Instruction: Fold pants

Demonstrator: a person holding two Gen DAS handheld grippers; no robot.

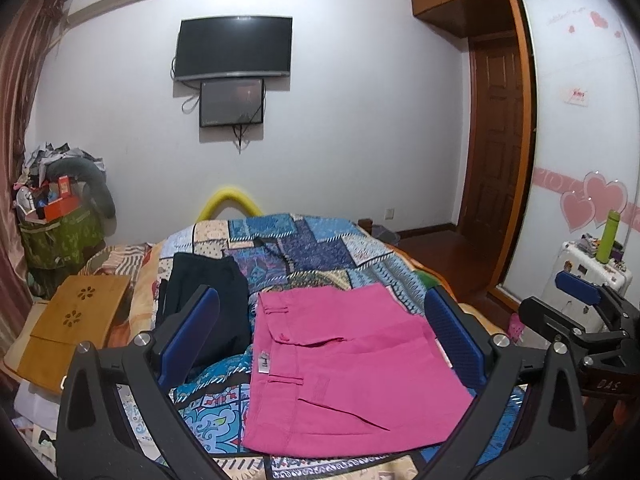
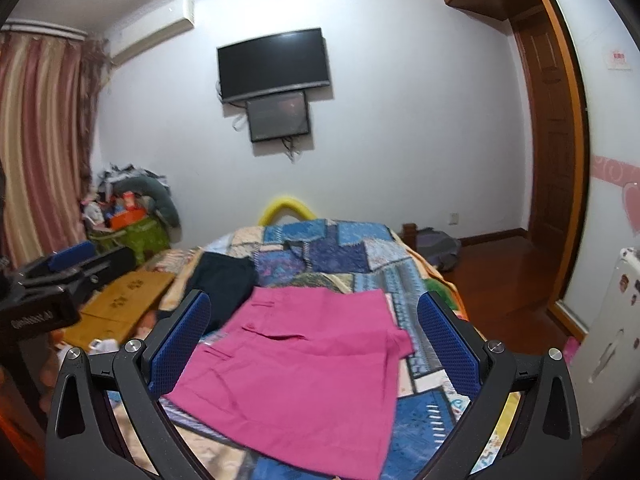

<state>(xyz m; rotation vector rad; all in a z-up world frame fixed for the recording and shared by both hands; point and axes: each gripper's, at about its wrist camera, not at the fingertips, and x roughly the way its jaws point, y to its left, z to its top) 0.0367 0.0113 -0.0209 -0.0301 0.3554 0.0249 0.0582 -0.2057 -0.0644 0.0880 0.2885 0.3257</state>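
Folded pink pants (image 1: 344,368) lie flat on the patchwork bedspread (image 1: 304,248), waistband to the left. They also show in the right wrist view (image 2: 296,376). My left gripper (image 1: 320,312) is open and empty, held above the pants with its blue pads either side of them. My right gripper (image 2: 312,316) is open and empty, also above the pants. The right gripper shows at the right edge of the left wrist view (image 1: 580,300); the left gripper shows at the left edge of the right wrist view (image 2: 68,260).
A dark folded garment (image 1: 208,296) lies left of the pink pants, seen too in the right wrist view (image 2: 224,280). A wooden lap tray (image 1: 76,328) sits at the bed's left. A white suitcase (image 1: 588,276) with a green bottle (image 1: 610,236) stands right.
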